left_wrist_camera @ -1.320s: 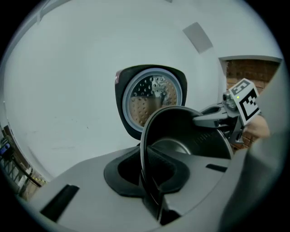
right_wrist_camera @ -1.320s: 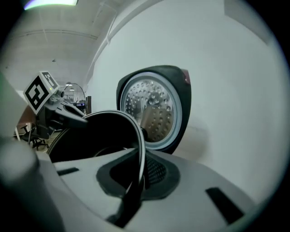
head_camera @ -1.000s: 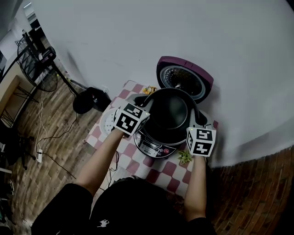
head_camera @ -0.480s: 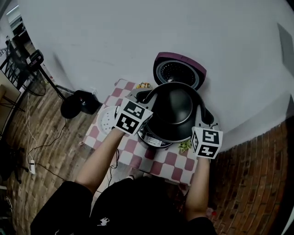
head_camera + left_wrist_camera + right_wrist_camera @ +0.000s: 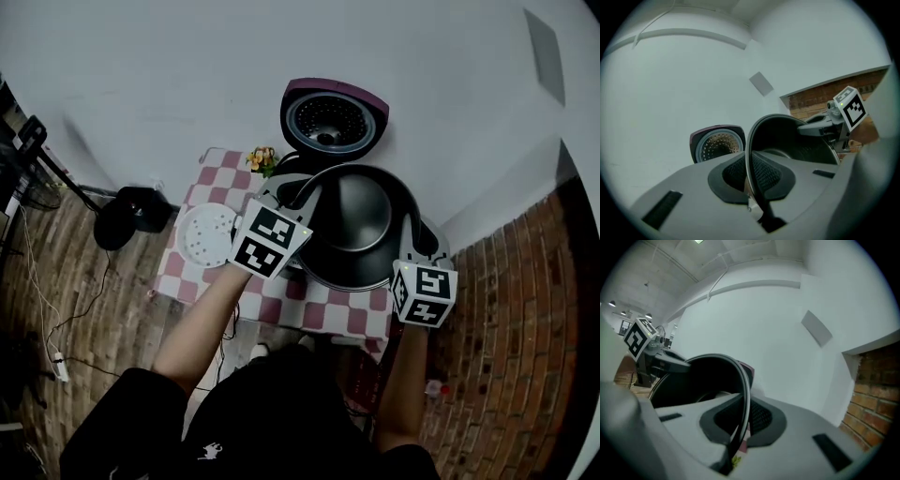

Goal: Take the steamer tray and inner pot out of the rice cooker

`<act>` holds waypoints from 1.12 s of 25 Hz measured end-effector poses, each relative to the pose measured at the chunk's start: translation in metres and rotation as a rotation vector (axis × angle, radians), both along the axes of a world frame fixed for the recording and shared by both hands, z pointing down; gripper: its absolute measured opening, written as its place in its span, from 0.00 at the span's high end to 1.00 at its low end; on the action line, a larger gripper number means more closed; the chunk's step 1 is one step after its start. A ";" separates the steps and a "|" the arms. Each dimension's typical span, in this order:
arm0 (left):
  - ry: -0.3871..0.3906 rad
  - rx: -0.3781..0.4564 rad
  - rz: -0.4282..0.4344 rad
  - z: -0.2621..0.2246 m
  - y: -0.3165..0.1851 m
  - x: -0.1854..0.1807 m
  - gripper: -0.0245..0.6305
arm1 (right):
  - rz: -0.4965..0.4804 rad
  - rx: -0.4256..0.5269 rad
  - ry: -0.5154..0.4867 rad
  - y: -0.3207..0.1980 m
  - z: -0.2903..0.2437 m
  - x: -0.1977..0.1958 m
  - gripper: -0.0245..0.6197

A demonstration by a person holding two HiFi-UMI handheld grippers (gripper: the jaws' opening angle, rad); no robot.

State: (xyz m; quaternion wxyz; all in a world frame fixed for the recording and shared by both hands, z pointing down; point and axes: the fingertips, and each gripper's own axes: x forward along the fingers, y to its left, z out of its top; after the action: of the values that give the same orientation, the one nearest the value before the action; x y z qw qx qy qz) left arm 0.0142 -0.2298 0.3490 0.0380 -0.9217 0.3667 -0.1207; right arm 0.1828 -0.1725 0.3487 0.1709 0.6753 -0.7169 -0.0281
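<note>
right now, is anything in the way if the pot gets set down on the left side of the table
Yes: the steamer tray lies on the checkered cloth there, with a small flower plant beyond it near the wall. The inner pot might not fit beside the tray.

Small counter [image 5: 323,309] in a red-and-white check cloth, hard against a white wall [image 5: 169,84]. Carries a white round tray [image 5: 206,234] full of holes at its left end, flat on the cloth. Holds a little pot of flowers [image 5: 262,159] at the back edge, just beside the cooker [image 5: 333,117]. Bears that cooker at the back, purple lid up against the wall, body mostly hidden. Stands on a floor [image 5: 84,281] of wood planks to the left and brick pattern to the right. Down on the planks: a black round object [image 5: 127,214] near the counter's left end, thin cables [image 5: 75,309], a white power strip [image 5: 58,367].
</note>
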 end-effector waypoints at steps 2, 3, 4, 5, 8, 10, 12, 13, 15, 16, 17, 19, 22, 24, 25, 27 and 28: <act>-0.004 -0.007 0.023 0.005 0.008 0.012 0.93 | 0.017 -0.013 0.000 0.010 0.004 0.011 0.95; -0.006 -0.007 0.031 0.005 0.012 0.018 0.93 | 0.022 -0.014 -0.001 0.014 0.005 0.016 0.95; -0.009 -0.004 0.038 0.004 0.014 0.024 0.93 | 0.028 -0.011 -0.002 0.018 0.005 0.022 0.95; -0.011 0.001 0.045 0.003 0.016 0.031 0.93 | 0.033 -0.007 -0.004 0.021 0.004 0.028 0.95; -0.018 0.013 0.066 -0.003 0.021 0.057 0.93 | 0.050 0.000 -0.010 0.030 0.002 0.053 0.95; -0.019 0.009 0.076 -0.002 0.027 0.077 0.93 | 0.057 -0.004 -0.009 0.038 0.003 0.072 0.95; -0.020 -0.001 0.080 0.002 0.034 0.098 0.93 | 0.056 -0.014 -0.010 0.046 0.006 0.093 0.95; -0.021 -0.005 0.081 0.005 0.038 0.109 0.93 | 0.056 -0.020 -0.014 0.049 0.009 0.104 0.95; -0.028 -0.022 0.081 0.014 0.044 0.131 0.93 | 0.059 -0.042 -0.025 0.055 0.019 0.126 0.95; -0.034 -0.035 0.078 0.020 0.047 0.140 0.93 | 0.058 -0.060 -0.029 0.058 0.025 0.136 0.95; -0.041 -0.047 0.074 0.027 0.049 0.149 0.93 | 0.054 -0.082 -0.033 0.060 0.032 0.145 0.95; -0.062 -0.063 0.063 0.038 0.055 0.164 0.93 | 0.035 -0.131 -0.045 0.063 0.047 0.160 0.95; -0.097 -0.083 0.043 0.057 0.064 0.180 0.93 | -0.002 -0.206 -0.072 0.068 0.071 0.178 0.95; -0.117 -0.102 0.025 0.071 0.069 0.187 0.93 | -0.028 -0.256 -0.087 0.070 0.087 0.185 0.95; -0.126 -0.112 0.016 0.079 0.071 0.189 0.93 | -0.042 -0.280 -0.093 0.070 0.095 0.187 0.95; -0.143 -0.136 -0.002 0.095 0.077 0.192 0.93 | -0.068 -0.332 -0.106 0.072 0.113 0.190 0.95; -0.154 -0.148 -0.013 0.103 0.080 0.192 0.93 | -0.080 -0.362 -0.112 0.073 0.123 0.191 0.94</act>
State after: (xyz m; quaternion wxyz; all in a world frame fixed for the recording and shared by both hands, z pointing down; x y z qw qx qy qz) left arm 0.2057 -0.1495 0.4516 -0.0030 -0.9075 0.3589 -0.2182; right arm 0.3736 -0.0996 0.4714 0.2481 0.6049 -0.7451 0.1322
